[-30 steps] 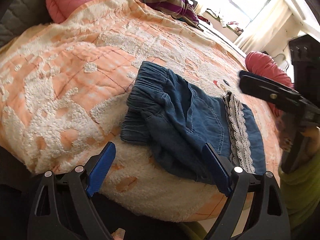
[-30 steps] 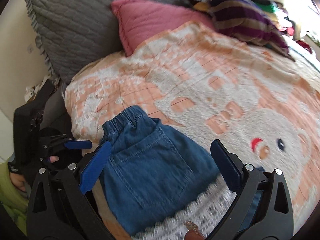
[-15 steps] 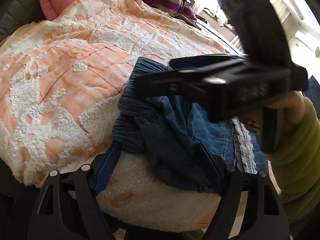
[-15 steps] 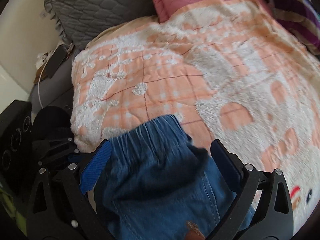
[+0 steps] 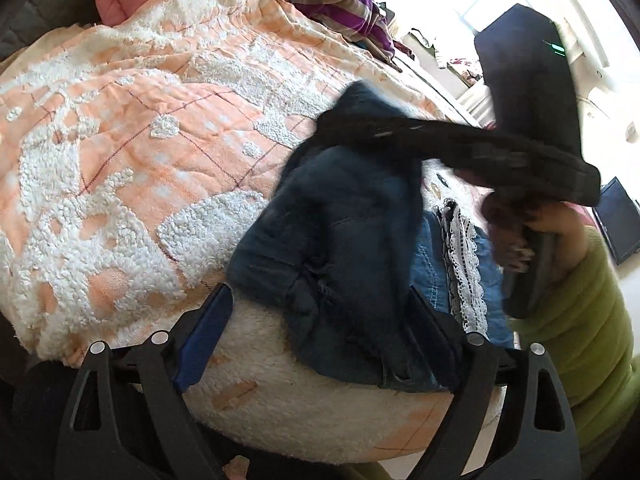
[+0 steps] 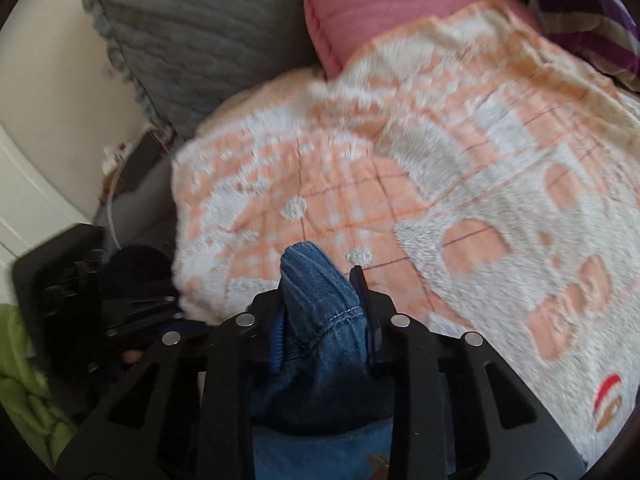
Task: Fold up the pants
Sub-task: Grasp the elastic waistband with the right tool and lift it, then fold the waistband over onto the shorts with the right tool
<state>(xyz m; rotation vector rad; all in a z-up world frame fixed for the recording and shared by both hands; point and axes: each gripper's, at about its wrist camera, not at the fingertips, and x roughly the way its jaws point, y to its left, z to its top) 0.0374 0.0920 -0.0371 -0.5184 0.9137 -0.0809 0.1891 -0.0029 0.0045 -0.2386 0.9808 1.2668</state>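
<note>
right gripper (image 6: pixel 322 304), angled downward, is closing on the jeans (image 6: pixel 320 292) waistband; left gripper (image 5: pixel 316 336) hangs spread, opening.

Orange-and-white fleece blanket (image 5: pixel 132 152) is covering the bed, bear pattern showing on it. Pink quilted pillow (image 6: pixel 384 4) is lying at the head end, touching the blanket's far edge. Grey quilted pillow (image 6: pixel 192 28) is leaning just beside it, against the wall. Purple striped cloth (image 5: pixel 336 0) is sitting bunched behind the blanket. Window (image 5: pixel 480 12) is glaring bright, detail washed out.
</note>
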